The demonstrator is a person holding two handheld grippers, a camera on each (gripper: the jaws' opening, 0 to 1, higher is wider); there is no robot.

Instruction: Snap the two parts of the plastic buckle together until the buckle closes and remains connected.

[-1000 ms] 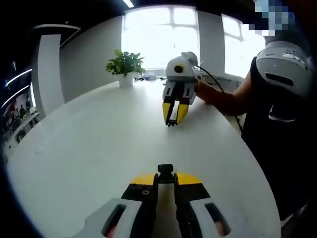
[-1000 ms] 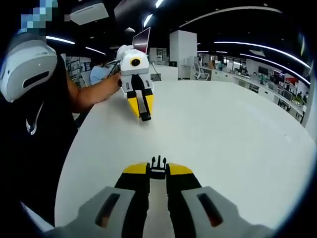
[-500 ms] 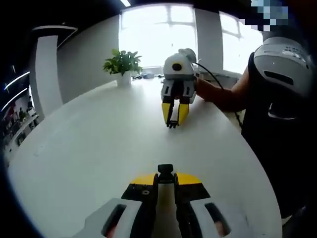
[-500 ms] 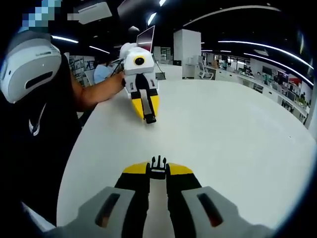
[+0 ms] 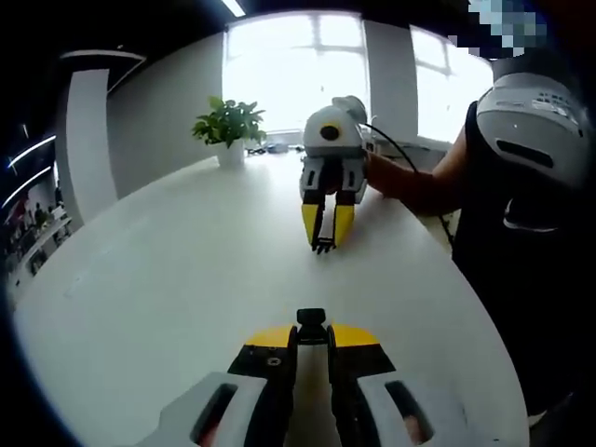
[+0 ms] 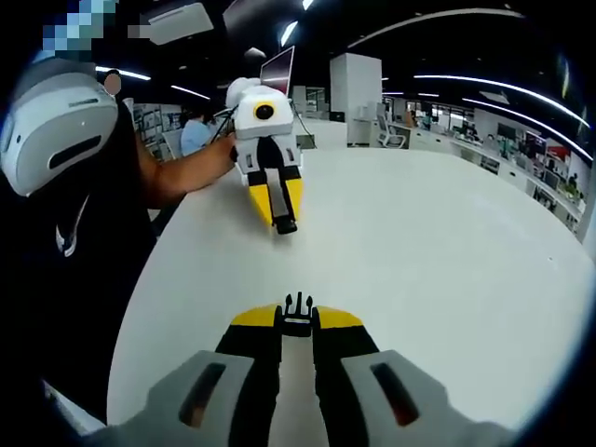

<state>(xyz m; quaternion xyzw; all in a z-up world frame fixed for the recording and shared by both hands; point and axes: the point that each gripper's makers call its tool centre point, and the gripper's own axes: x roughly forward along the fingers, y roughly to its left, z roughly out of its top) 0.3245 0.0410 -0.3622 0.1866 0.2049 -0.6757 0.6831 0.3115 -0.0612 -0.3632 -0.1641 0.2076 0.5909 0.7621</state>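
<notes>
Buckle halves are apart, one in each hand-held gripper above the white worktop [image 5: 168, 279]. In the left gripper view I see my left hand-held gripper [image 5: 311, 328] clamped on the socket half [image 5: 311, 319], a black block protruding just past its yellow tips. In the right gripper view my right hand-held gripper [image 6: 297, 317] is clamped on the pronged half [image 6: 297, 307], prongs pointing forward. Each unit faces the other across the worktop, well apart: the right one appears in the left gripper view with prongs at its tips, the left one in the right gripper view. A potted plant [image 5: 229, 128] stands at the far edge.
</notes>
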